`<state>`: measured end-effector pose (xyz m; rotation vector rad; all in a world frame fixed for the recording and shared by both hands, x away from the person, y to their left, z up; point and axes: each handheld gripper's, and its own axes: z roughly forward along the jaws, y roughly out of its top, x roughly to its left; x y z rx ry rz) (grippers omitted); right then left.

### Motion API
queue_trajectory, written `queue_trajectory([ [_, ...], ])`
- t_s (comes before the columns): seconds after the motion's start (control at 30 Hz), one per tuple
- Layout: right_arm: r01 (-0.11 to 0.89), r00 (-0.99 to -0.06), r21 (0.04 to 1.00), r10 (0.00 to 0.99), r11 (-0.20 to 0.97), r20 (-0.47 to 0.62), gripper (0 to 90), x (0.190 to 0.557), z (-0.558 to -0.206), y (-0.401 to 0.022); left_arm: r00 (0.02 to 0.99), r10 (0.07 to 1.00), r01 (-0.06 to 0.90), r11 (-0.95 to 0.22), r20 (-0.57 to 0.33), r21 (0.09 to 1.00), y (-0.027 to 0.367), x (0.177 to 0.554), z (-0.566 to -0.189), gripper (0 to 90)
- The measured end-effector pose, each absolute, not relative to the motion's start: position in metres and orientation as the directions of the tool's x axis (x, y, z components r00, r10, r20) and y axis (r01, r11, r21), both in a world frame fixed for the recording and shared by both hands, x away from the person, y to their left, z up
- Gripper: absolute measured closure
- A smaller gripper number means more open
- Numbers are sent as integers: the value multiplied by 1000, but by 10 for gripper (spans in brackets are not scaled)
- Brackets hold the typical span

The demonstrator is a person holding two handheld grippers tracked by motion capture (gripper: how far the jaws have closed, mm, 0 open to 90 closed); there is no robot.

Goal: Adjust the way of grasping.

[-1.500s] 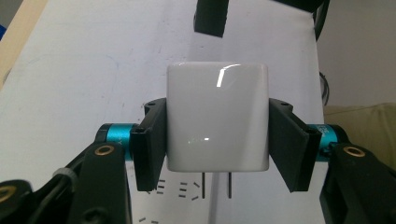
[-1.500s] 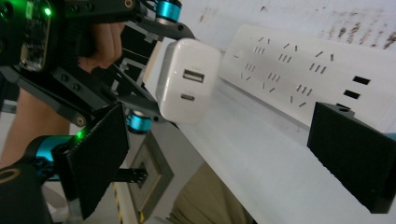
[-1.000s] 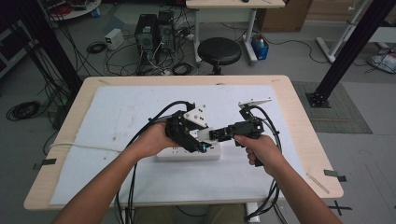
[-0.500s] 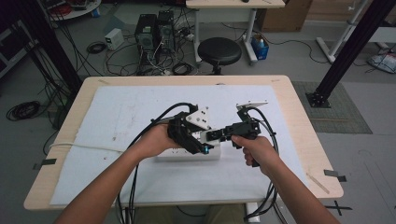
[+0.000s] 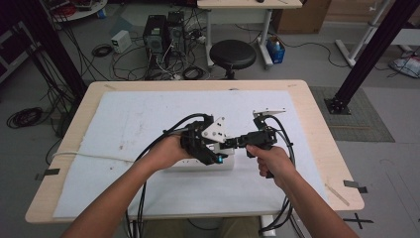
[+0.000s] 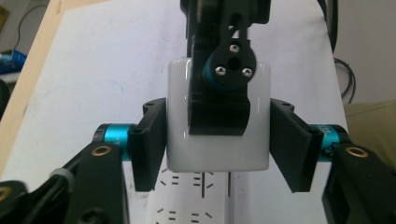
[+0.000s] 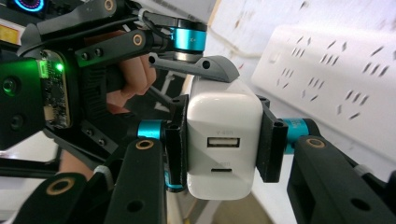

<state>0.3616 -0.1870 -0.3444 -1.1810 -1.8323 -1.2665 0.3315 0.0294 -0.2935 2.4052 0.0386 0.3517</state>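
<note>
Across the pale wooden table point(image 5: 317, 124) lies a white, faintly stained sheet point(image 5: 129, 124), and on it a long, glossy white power strip point(image 7: 345, 79) with rows of slotted sockets. Above the strip you hold a smooth, rounded-cornered white charger block point(image 7: 224, 140) between both tools. Your right gripper point(image 7: 224, 144) has just been closing, and its flat black pads now clamp the block's sides, the USB ports facing its camera. Your left gripper point(image 6: 219, 144) has just been opening: its matte black pads stand released, flanking the block.
</note>
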Motion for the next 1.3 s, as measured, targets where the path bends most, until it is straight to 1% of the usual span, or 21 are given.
queue_trajectory([
  [0.03, 894, -446, 423, 359, 145, 820, 621, 361, -344, -191, 961, 172, -18, -745, 218, 667, 35, 335, -292, 280],
  [0.07, 894, -446, 423, 359, 145, 820, 621, 361, -344, -191, 961, 172, -18, -745, 218, 667, 35, 335, -292, 281],
  [0.1, 875, -478, 463, 390, 138, 787, 621, 361, -343, -199, 961, 183, -6, -739, 209, 674, 39, 336, -291, 280],
  [0.17, 865, -493, 482, 408, 138, 769, 621, 361, -342, -203, 960, 202, 16, -733, 195, 680, 48, 338, -290, 280],
  [0.2, 836, -533, 530, 447, 146, 718, 621, 360, -338, -212, 957, 234, 59, -735, 171, 676, 58, 340, -293, 278],
  [0.27, 799, -576, 573, 507, 184, 642, 621, 358, -334, -219, 955, 263, 113, -743, 134, 660, 69, 344, -296, 242],
  [0.33, 764, -612, 599, 566, 241, 553, 621, 356, -329, -223, 965, 261, 182, -757, 35, 627, 81, 350, -300, 242],
  [0.37, 744, -631, 610, 584, 272, 510, 621, 355, -327, -224, 965, 261, 182, -757, 35, 627, 81, 350, -300, 242],
  [0.4, 724, -649, 620, 604, 304, 463, 621, 355, -324, -224, 960, 278, 244, -780, -30, 577, 91, 353, -305, 242],
  [0.43, 705, -667, 616, 622, 351, 410, 621, 355, -321, -224, 957, 285, 264, -798, -47, 542, 97, 355, -307, 239],
  [0.5, 666, -698, 608, 648, 431, 305, 621, 354, -317, -224, 947, 317, 298, -805, -52, 513, 109, 358, -308, 217],
  [0.57, 642, -714, 595, 659, 484, 235, 621, 355, -312, -226, 933, 357, 331, -807, -44, 489, 124, 361, -307, 217],
  [0.67, 617, -728, 574, 668, 538, 157, 621, 355, -305, -231, 899, 436, 406, -796, -40, 449, 145, 365, -302, 217],
  [0.7, 604, -738, 571, 662, 557, 135, 621, 356, -302, -233, 880, 474, 437, -787, -27, 435, 151, 365, -301, 217],
  [0.73, 600, -740, 563, 662, 568, 120, 621, 356, -299, -235, 874, 485, 442, -790, -8, 425, 158, 366, -299, 217],
  [0.77, 593, -745, 557, 659, 581, 107, 620, 357, -297, -238, 874, 485, 442, -790, -8, 425, 158, 366, -299, 217],
  [0.93, 563, -771, 511, 635, 650, 42, 621, 361, -286, -245, 866, 500, 448, -797, 27, 405, 191, 367, -287, 217],
  [1.03, 560, -774, 475, 633, 679, 7, 621, 363, -281, -247, 863, 501, 437, -802, 59, 407, 201, 365, -284, 217],
  [1.17, 546, -786, 459, 618, 701, -9, 621, 364, -278, -249, 856, 513, 448, -799, 69, 401, 207, 363, -283, 217],
  [1.23, 509, -812, 400, 579, 762, -71, 621, 362, -275, -249, 864, 500, 445, -811, 55, 379, 214, 360, -284, 217],
  [1.3, 499, -820, 361, 564, 787, -97, 620, 361, -273, -248, 861, 506, 447, -802, 52, 397, 216, 358, -285, 217],
])
